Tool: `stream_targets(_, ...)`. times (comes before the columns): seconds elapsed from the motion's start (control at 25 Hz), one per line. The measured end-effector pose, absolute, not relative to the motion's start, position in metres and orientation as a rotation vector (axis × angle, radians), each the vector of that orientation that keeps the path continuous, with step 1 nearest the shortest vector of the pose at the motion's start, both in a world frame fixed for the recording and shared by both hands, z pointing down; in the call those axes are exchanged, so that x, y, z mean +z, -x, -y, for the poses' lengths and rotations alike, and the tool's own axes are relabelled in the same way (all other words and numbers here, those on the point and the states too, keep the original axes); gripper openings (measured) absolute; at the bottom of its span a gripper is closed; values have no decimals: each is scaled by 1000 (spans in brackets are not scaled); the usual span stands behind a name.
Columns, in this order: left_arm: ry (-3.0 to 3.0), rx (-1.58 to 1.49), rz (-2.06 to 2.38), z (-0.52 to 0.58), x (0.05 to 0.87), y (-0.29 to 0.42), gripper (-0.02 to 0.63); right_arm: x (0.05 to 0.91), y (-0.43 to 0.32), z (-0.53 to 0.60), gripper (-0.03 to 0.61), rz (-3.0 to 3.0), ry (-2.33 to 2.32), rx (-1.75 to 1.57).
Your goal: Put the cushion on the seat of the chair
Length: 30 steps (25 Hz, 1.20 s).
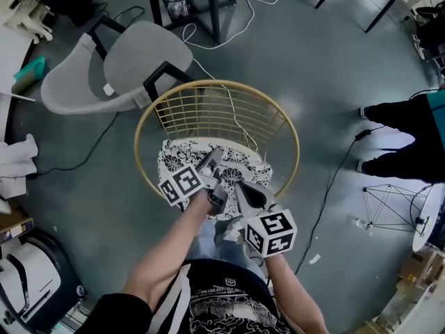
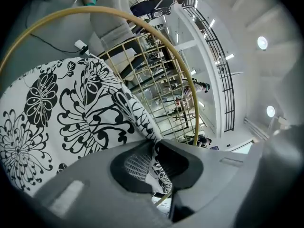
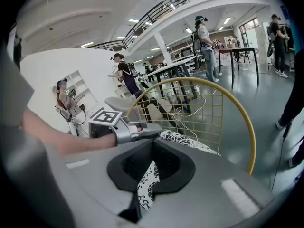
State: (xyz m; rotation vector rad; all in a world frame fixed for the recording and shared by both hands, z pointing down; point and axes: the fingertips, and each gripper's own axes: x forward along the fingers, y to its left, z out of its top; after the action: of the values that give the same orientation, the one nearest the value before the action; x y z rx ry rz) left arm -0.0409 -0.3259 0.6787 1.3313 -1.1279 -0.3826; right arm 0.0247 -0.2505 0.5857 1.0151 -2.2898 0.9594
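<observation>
Gold wire-frame chair (image 1: 217, 82), round rim, carries the black-and-white floral cushion (image 1: 182, 156) across its seat, far edge up against the wire back. Left gripper (image 2: 154, 148) and right gripper (image 3: 152, 158) each pinch the cushion's near edge, side by side. Advice: lower that edge flat inside the front rim, centre it, then release both together.

Open-plan laboratory hall. We note a grey floor (image 1: 327, 68) strewn with cables (image 1: 332, 181), a wire waste bin (image 1: 176, 0) at the far side, cardboard boxes (image 1: 417, 270) at the near right, black-legged tables (image 3: 242, 50), people wearing head-mounted gear (image 3: 205, 46), and a railed mezzanine (image 2: 219, 61) overhead.
</observation>
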Motion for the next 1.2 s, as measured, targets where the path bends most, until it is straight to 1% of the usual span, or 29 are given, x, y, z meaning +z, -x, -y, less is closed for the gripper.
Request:
stream_targets(0.32, -1330, -369, 1089, 340, 699, 41, 56, 597, -19, 247, -5, 2254, -1002, 989)
stream_targets(0.36, -1331, -374, 1081, 341, 700, 40, 66, 598, -18, 246, -5, 2252, -1000, 989)
stream_targets(0.44, -1335, -387, 1064, 343, 699, 37, 114, 598, -20, 247, -5, 2246, -1001, 987)
stream_targets(0.48, -1338, -389, 1057, 345, 698, 36, 123, 598, -20, 247, -5, 2244, -1003, 985)
stream_targets(0.8, -1389, -356, 1038, 340, 681, 39, 120, 591, -15, 251, -5, 2255, -1012, 983)
stream_targets(1.0, -1493, -306, 1031, 326, 652, 35, 95, 580, -15, 253, -5, 2284, -1020, 974)
stream_targets(1.2, -1591, -272, 1037, 303, 622, 31, 90, 565, -13, 249, -5, 2331, -1016, 938)
